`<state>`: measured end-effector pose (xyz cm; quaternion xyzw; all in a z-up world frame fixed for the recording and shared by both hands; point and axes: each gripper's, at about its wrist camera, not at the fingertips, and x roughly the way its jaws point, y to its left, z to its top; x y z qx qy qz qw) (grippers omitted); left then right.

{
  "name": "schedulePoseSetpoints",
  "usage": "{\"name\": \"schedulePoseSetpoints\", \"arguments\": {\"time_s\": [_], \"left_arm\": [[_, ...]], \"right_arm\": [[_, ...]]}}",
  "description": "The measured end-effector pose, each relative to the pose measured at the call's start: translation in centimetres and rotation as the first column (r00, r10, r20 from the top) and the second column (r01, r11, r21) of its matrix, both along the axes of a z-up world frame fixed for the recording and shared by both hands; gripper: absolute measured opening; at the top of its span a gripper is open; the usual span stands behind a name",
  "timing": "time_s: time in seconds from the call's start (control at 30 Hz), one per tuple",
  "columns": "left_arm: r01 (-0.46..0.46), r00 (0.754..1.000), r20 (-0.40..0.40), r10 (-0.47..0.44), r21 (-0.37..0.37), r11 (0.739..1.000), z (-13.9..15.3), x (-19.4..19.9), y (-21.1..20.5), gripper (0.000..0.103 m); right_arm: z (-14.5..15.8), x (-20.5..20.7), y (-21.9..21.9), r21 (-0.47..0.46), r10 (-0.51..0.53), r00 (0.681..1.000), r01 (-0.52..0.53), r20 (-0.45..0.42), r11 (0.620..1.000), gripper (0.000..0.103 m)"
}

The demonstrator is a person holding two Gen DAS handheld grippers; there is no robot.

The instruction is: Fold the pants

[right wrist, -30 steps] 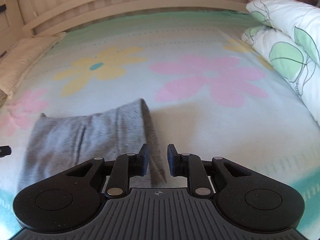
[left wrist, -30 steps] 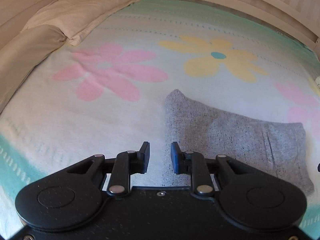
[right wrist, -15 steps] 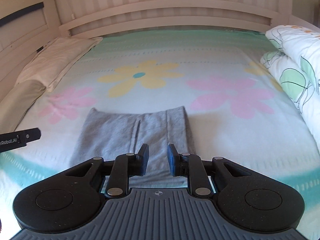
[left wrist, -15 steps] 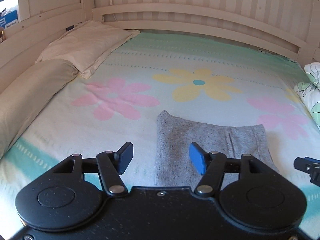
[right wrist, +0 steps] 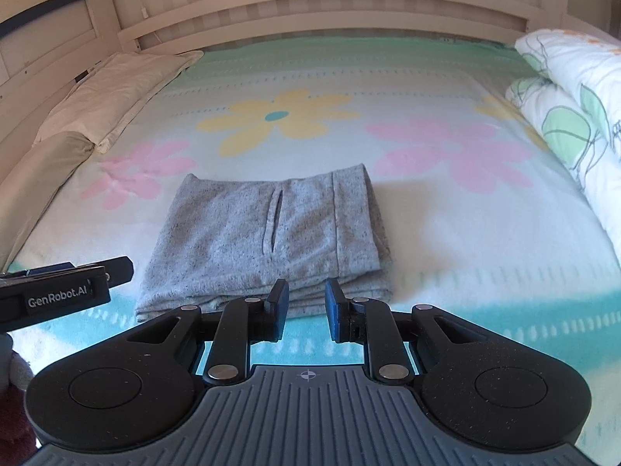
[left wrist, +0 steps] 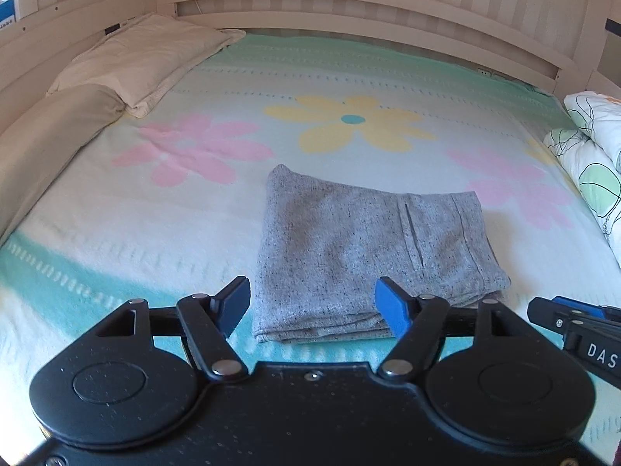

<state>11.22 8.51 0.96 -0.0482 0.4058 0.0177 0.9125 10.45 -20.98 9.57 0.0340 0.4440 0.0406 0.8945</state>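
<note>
A: Start big. What carries everything?

B: The bed (left wrist: pixel 271 77), under a flowered blanket (right wrist: pixel 279 116) with a yellow flower at about 12 o'clock from the camera. Two pillows (left wrist: pixel 143 54) run along the 10 o'clock side, and a rolled leaf-print duvet (right wrist: pixel 574 108) sits at 2 o'clock.

A: And the pants?

B: The grey pants (left wrist: pixel 368 244) lie flat near the front edge of the bed, at 12 o'clock just beyond both tools, stacked into a compact rectangle with several layers showing at the near edge. A pocket slit faces up.

A: So how far along is it?

B: I'd judge the folding essentially done (the bundle looks tidy, nothing trailing). At most, a smoothing pass or squaring the edges might remain.

A: The tools?

B: The left gripper (left wrist: pixel 312 303) hovers clear of the cloth; its jaws have just been opening and stand wide apart with nothing between them. The right gripper (right wrist: pixel 306 303) has its jaws close together with a narrow gap, empty too, not touching the pants.

A: Anything gripped at all?

B: No, both are free.
</note>
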Motion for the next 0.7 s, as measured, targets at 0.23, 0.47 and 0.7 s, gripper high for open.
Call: {"name": "schedulePoseSetpoints", "arguments": {"time_s": [0.23,0.47,0.7], "left_arm": [[0.003,1.0,0.004,-0.003,0.013,1.0,-0.15,-0.17,-0.13,0.074],[0.033,0.999,-0.02,-0.032,0.031,0.999,-0.65,-0.02,-0.79,0.074],[0.03,0.999,-0.023,-0.029,0.028,0.999,-0.67,-0.13,-0.86,0.074]], "right_arm": [[-0.22,-0.23,0.54,-0.025,0.009,1.0,-0.009,-0.014,1.0,0.021],[-0.43,-0.01,0.35,-0.029,0.002,1.0,-0.003,-0.028,1.0,0.021],[-0.47,0.01,0.37,-0.024,0.004,0.999,-0.005,-0.031,1.0,0.021]]}}
